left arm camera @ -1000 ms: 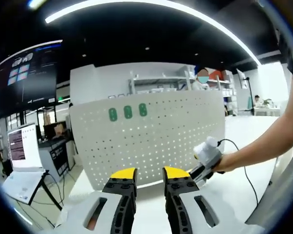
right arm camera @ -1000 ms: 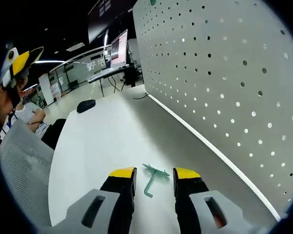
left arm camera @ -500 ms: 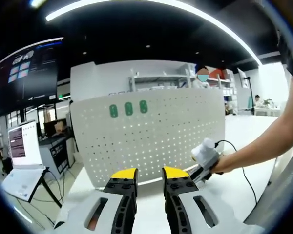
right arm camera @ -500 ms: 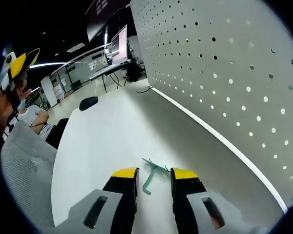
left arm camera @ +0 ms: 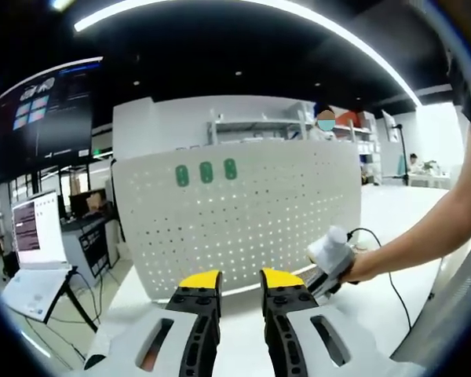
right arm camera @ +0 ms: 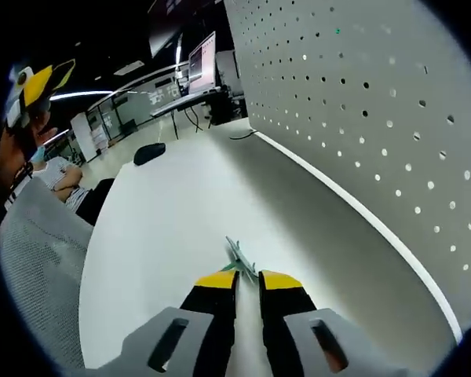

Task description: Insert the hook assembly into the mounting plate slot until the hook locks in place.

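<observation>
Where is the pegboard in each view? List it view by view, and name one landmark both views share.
Left gripper view: the pegboard stands upright in the middle, facing the camera, beyond the fingers.
Right gripper view: the pegboard covers the right side, seen at a slant, right of the green hook.
Shared landmark: the white table that the pegboard stands on.

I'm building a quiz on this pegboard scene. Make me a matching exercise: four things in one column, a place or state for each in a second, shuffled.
1. green hook
2. pegboard
3. three green hooks
4. left gripper

a. stands upright on the white table
b. mounted high on the pegboard
c. open, holding nothing
d. between the right gripper's nearly closed jaws

Pairs: 1-d, 2-a, 3-b, 4-c
</observation>
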Demonstrator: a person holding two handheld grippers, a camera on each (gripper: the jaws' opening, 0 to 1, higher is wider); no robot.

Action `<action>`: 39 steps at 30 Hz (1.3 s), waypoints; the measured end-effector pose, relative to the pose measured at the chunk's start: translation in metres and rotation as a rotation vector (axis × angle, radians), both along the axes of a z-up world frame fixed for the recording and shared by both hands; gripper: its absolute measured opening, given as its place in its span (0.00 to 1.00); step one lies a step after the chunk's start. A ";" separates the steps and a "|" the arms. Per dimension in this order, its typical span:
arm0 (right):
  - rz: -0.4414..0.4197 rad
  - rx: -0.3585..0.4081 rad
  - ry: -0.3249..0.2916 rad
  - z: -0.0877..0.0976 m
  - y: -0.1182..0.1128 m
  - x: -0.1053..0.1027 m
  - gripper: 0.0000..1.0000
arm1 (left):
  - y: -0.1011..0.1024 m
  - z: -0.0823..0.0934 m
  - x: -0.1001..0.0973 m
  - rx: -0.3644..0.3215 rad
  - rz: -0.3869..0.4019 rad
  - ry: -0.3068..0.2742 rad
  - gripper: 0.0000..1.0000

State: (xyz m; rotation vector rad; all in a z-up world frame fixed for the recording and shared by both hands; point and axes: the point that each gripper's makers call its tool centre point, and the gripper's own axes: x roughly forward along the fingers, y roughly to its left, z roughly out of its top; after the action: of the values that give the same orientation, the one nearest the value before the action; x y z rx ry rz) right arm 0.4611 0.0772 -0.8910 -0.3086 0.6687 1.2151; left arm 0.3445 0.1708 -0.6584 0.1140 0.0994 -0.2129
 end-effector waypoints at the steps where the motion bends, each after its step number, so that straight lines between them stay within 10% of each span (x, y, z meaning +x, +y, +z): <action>1: 0.001 0.003 -0.008 0.000 0.000 0.001 0.07 | 0.000 0.000 0.000 0.000 0.000 0.001 0.20; 39: 0.021 0.009 -0.118 0.032 0.000 0.001 0.01 | -0.009 -0.006 0.001 -0.002 -0.037 0.018 0.18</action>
State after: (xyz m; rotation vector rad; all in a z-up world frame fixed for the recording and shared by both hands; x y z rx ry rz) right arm 0.4622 0.0771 -0.8593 -0.3775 0.5591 1.2095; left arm 0.3453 0.1616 -0.6641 0.1115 0.1154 -0.2507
